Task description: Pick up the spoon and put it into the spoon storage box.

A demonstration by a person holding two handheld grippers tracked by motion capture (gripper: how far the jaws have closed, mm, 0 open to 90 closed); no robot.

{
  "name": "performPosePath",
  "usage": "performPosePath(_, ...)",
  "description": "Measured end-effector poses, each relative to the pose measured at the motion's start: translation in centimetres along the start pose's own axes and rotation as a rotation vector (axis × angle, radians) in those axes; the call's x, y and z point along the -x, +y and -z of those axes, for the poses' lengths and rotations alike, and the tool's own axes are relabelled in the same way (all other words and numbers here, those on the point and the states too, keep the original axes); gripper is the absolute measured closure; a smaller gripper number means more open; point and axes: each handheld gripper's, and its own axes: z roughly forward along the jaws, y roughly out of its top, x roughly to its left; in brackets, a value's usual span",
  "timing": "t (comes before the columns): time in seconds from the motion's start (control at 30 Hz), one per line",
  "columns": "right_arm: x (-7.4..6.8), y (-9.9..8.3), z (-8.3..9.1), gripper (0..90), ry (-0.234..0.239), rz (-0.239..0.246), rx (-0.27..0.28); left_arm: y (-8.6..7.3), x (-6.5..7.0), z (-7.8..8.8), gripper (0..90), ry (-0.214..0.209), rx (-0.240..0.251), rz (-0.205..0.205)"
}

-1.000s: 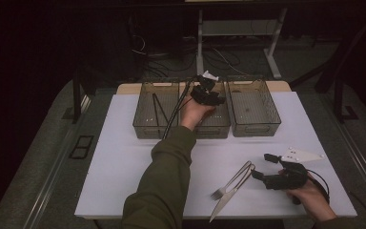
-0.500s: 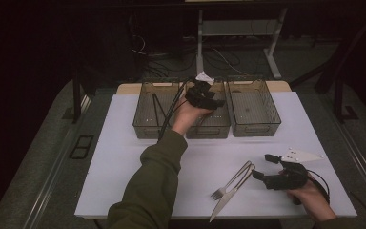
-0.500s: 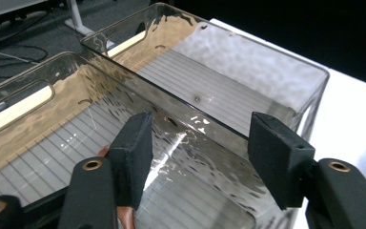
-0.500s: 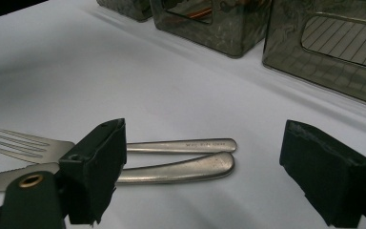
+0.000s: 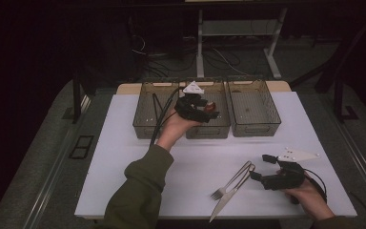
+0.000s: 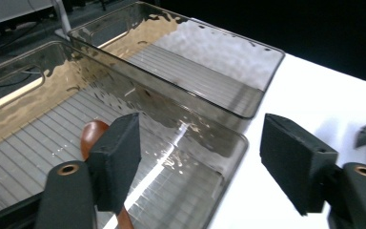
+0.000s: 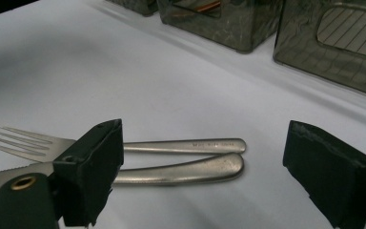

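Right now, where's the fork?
In the high view, the fork lies on the white table beside the knife, just left of the right gripper.

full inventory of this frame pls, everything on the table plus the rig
Bins: 3, smoky clear plastic, row at table's far edge.
Wooden spoon: 1, reddish brown, lying in the middle bin.
Fork: 1, silver, near right of table, beside knife.
Knife: 1, silver, touching the fork.
Table: 1, white top.
Left gripper: 1, black, over middle bin, jaws just opened, nothing between them.
Right gripper: 1, black, at the handles' ends, jaws open.
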Motion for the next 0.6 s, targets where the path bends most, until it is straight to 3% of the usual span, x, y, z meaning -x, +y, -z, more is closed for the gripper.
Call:
performPosePath(0.3,0.1,0.2,-0.1,12.8,0.0,0.004,0.002,-1.7,1.5,2.1,21.1,-0.01,0.018,-0.001)
performPosePath(0.43,0.0,0.2,-0.3,12.8,0.003,0.011,-0.002,-2.9,2.3,3.2,18.2,-0.002,0.041,0.012)
performPosePath(0.6,0.0,0.1,-0.2,12.8,-0.001,0.006,-0.003,-4.8,2.7,4.5,16.4,0.005,0.033,0.01)
